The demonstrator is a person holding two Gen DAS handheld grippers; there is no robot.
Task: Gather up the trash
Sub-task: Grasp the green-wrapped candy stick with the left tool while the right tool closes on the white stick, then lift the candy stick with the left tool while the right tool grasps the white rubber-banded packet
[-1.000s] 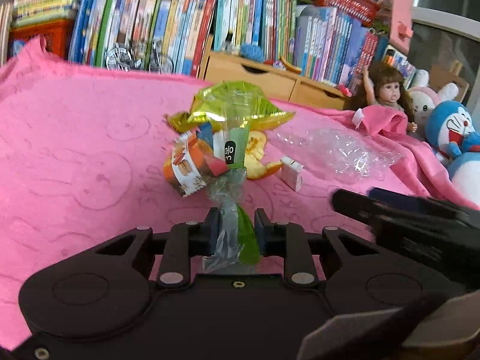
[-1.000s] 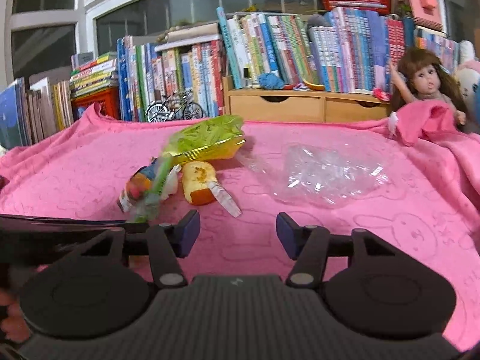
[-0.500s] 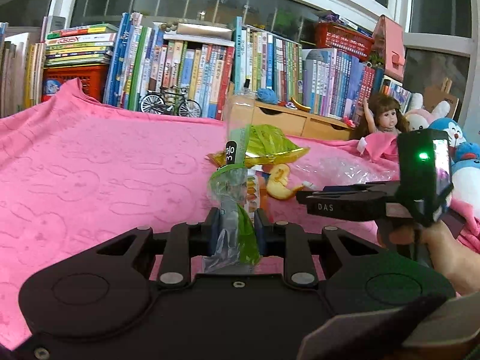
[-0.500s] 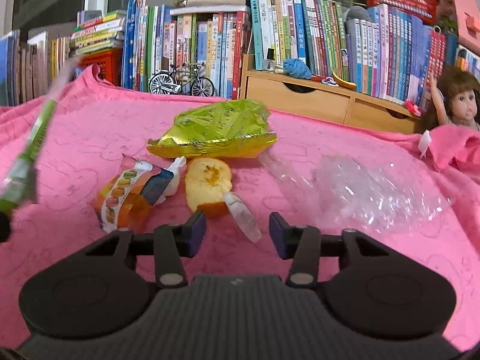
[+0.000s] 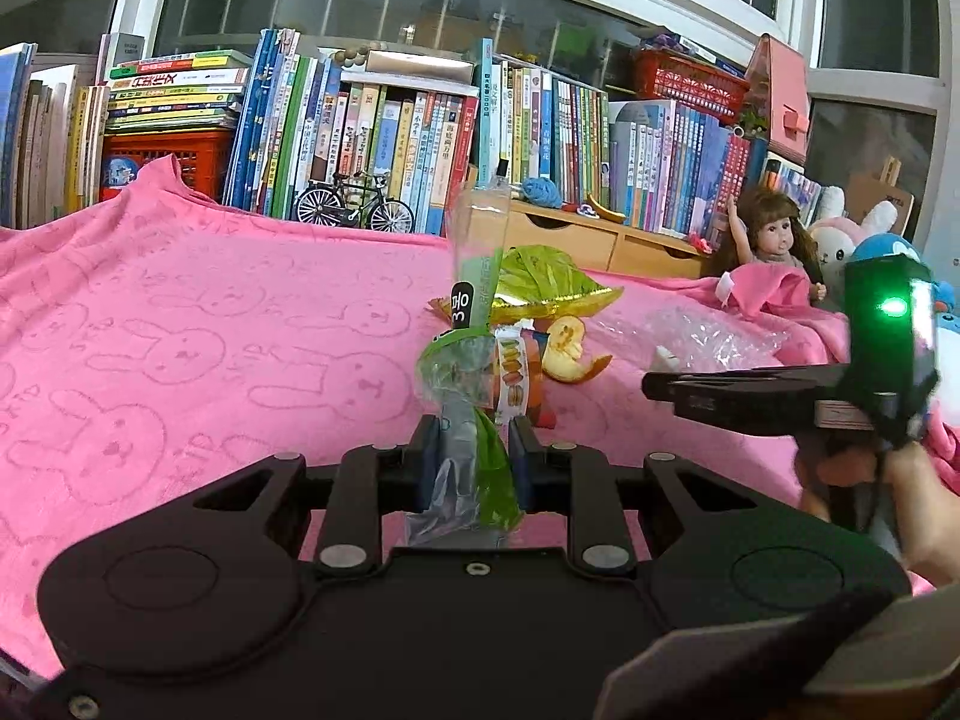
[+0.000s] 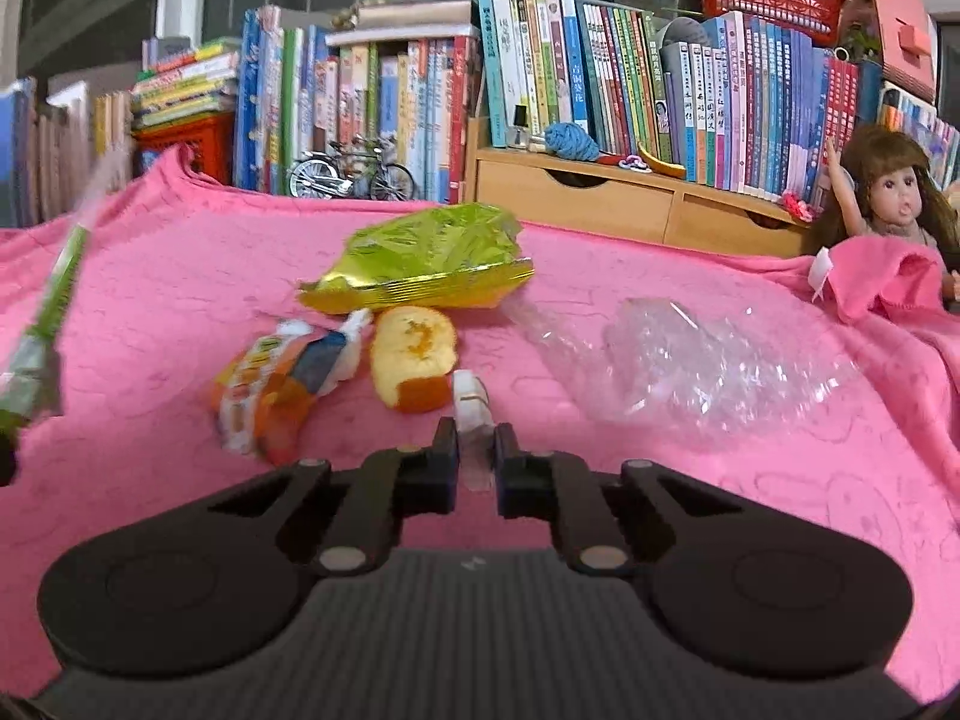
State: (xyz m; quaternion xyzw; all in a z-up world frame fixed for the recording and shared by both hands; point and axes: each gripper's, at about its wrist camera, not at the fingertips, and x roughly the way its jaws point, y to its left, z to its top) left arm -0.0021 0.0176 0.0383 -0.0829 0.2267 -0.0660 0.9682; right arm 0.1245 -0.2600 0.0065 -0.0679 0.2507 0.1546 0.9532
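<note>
Small white wrapper (image 6: 474, 420) on pink blanket (image 6: 180, 288), just in front of cake piece (image 6: 414, 360); pinched in right gripper (image 6: 476, 462), jaws closed on it. Lift straight, clear of cake. Left gripper (image 5: 471, 462) clamped on green-clear wrapper (image 5: 468, 360), held upright.

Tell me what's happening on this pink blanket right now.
A person is collecting trash with two tools. The left hand-held gripper is shut on a green and clear wrapper, lifted off the pink blanket. The right hand-held gripper is shut on a small white wrapper lying on the blanket beside the fruit peel. An orange snack packet, a green chip bag and a clear plastic bag remain on the blanket.
</note>
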